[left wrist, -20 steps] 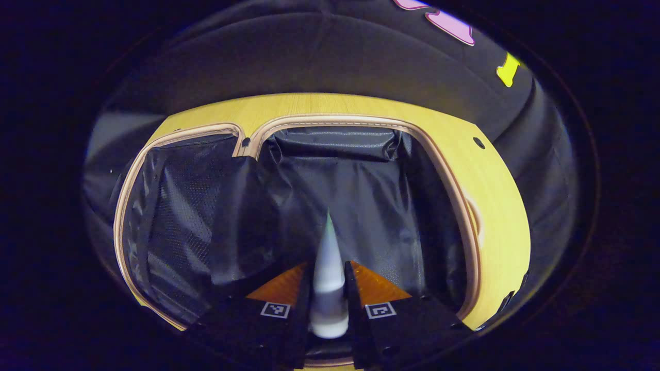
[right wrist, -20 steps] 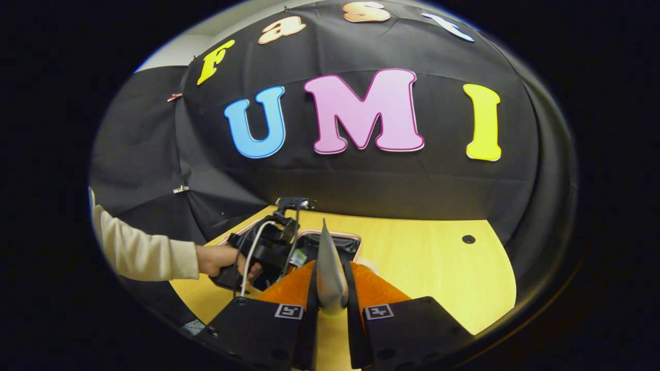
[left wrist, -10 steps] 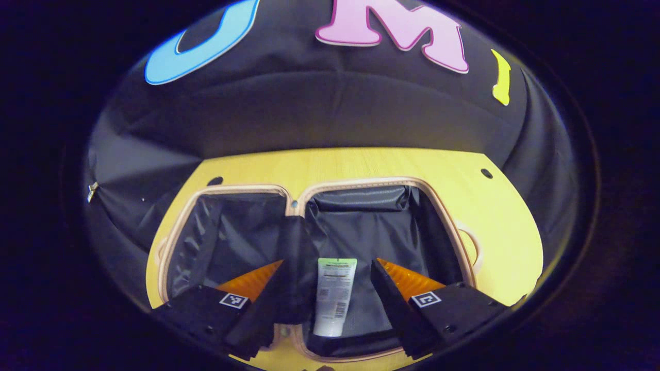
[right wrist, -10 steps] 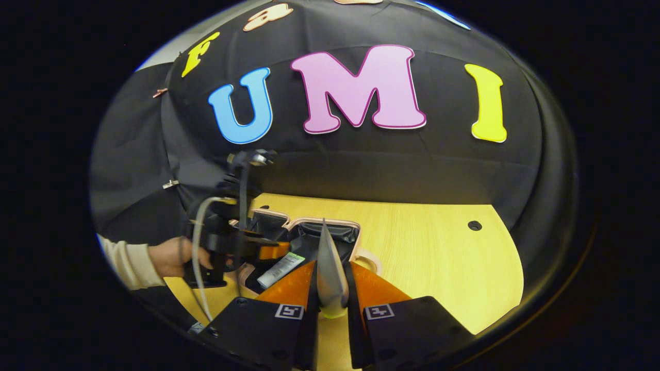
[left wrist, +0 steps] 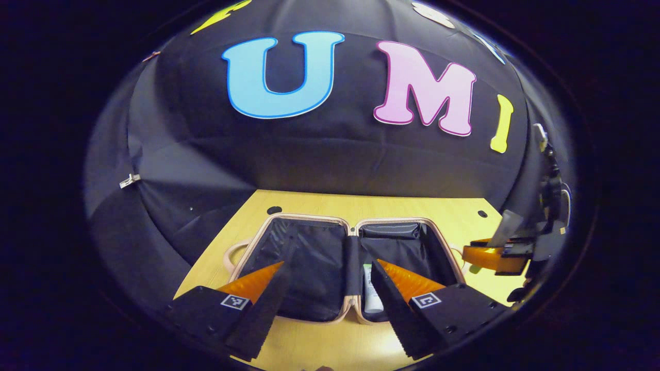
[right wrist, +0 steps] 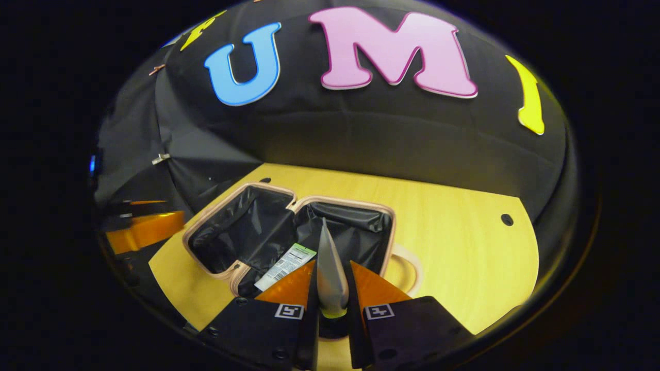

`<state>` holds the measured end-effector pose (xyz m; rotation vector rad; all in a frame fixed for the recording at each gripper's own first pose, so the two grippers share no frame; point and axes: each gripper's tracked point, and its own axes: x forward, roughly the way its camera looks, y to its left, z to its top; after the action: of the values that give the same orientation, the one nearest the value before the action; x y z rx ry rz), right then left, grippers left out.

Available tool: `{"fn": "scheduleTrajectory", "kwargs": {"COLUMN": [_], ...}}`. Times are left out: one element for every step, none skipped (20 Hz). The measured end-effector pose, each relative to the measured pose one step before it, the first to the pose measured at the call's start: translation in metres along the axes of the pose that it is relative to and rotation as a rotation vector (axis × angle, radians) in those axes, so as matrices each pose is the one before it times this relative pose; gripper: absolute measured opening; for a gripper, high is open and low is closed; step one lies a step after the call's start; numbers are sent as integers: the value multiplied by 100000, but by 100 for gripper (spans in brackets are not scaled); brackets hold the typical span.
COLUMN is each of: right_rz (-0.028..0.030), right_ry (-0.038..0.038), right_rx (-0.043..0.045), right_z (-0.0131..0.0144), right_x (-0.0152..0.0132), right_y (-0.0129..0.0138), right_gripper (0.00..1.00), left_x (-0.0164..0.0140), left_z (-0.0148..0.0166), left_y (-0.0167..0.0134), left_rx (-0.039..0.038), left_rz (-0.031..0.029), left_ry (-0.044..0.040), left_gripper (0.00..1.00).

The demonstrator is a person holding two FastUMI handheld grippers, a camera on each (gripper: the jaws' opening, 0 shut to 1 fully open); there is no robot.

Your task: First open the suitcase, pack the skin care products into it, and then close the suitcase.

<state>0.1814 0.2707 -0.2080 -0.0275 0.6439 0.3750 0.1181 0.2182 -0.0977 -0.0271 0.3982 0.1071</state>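
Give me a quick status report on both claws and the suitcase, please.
Left claw open, above the suitcase. Right claw shut on a grey tube. Suitcase open on table; white tube lies in its right half. Nothing in the way.

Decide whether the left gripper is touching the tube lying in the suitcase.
Apart. In the left gripper view, the left gripper is open above the suitcase; the tube lies inside, clear of both fingers.

Both views are dim toward the rim and brighter at centre. Overhead light falls evenly on the wooden table [left wrist: 319, 203], which shows a pale glare patch just ahead of the left gripper [left wrist: 325, 281]. The suitcase [right wrist: 242, 198] lining gives small sheen highlights. Fisheye distortion bends edges strongly. The far gripper at the left rim of the right gripper view is blurred.
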Motion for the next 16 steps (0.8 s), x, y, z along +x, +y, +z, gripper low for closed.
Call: {"fn": "scheduleTrajectory", "kwargs": {"right_rz": [430, 129, -1142, -1592, -2614, -1821, -1825, -781, -2196, -598, -408, 24, -274, 23, 57, 486], "right_ry": [3731, 5270, 5303, 3966, 3505, 2981, 4009, 2800, 2707, 2656, 1447, 1008, -239, -515, -980, -2498], "right_rx": [2499, 2647, 1919, -1, -924, -2424, -2767, -2918, -1112, 1251, 2878, 3115, 2687, 2237, 1377, 916], "right_z": [-849, -1339, -1236, -1026, -828, -745, -889, -709, -563, -521, -119, 69, 359, 350, 389, 582], "right_x": [1396, 1460, 1453, 1265, 1125, 961, 580, 592, 484, 265, 143, 123, -75, -214, -656, -605], "right_y": [771, 748, 111, -122, -258, -86, -123, 56, -271, -13, 98, 35, -18, -65, -61, 126], "right_gripper": [28, 28, 28, 28, 28, 28, 28, 28, 20, 22, 28, 30, 32, 33, 49, 65], "left_x": [-1112, -1021, -797, -703, -389, -487, -590, -445, -313, -354, -260, -244, 87, 74, 235, 304], "left_z": [-383, -523, -678, -603, -635, -541, -464, -276, -497, -534, -439, -162, -260, -251, -258, -136], "left_y": [1487, 982, 889, 925, 916, 921, 945, 792, 891, 847, 678, 517, 395, 469, 518, 705], "left_rx": [-1129, -1247, -1546, -1751, -1514, -1290, -889, -394, 147, 396, 65, -429, -684, -735, -643, -758], "left_rz": [2848, 1488, 926, 1272, 814, 1112, 851, 731, 1175, 1320, 937, 215, 24, 645, 767, 1758], "left_ry": [-1149, -253, 628, 490, 784, 658, 539, 89, 120, 766, 508, -63, 267, 526, 492, 463], "left_gripper": [98, 98, 99, 99, 100, 99, 100, 99, 100, 100, 99, 100, 100, 99, 100, 100]}}
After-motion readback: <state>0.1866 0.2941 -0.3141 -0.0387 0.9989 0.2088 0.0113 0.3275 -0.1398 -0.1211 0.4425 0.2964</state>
